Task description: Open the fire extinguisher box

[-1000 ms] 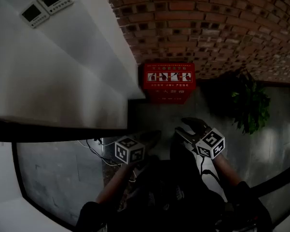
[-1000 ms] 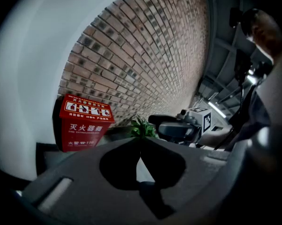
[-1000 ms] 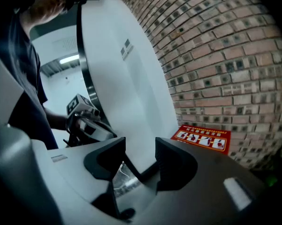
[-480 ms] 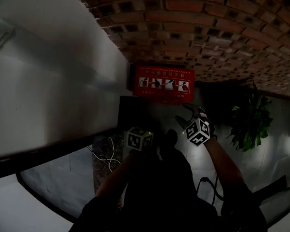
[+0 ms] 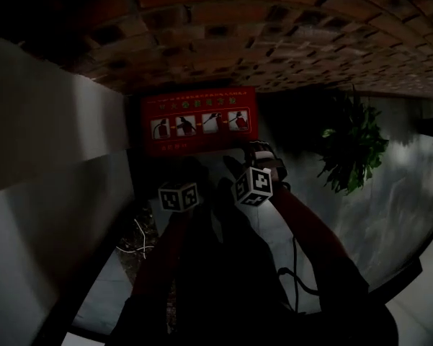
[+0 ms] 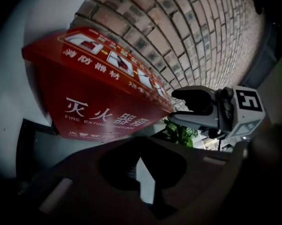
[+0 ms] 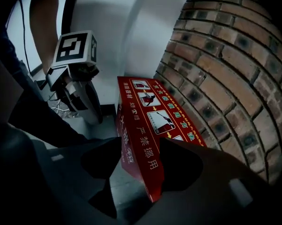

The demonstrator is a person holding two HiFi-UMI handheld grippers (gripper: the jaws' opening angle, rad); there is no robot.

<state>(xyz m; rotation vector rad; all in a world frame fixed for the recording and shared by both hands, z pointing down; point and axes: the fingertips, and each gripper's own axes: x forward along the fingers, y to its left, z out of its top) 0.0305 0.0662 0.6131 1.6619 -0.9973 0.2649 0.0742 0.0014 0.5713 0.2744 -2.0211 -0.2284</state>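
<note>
The red fire extinguisher box point(image 5: 198, 121) stands on the floor against the brick wall, with white print and pictograms on its sloping lid point(image 6: 108, 55). In the head view my right gripper point(image 5: 253, 152) sits at the box's lower right corner. Its jaws have just been opening and now stand open. The box's near corner edge point(image 7: 150, 172) shows in the gap of the right gripper point(image 7: 140, 156), and the pads do not press on it. My left gripper point(image 6: 143, 149) is a little in front of the box, shut with nothing in it; its marker cube point(image 5: 179, 195) is below the box.
A brick wall point(image 5: 274, 34) rises behind the box. A white wall point(image 5: 50, 121) runs along the left. A green potted plant point(image 5: 349, 146) stands to the right of the box. Loose cables point(image 5: 140, 236) lie on the grey floor at the left.
Both grippers have come down and forward to the box, which now looks larger and closer. The right gripper has gone from mid-floor to the box's lower right corner.
</note>
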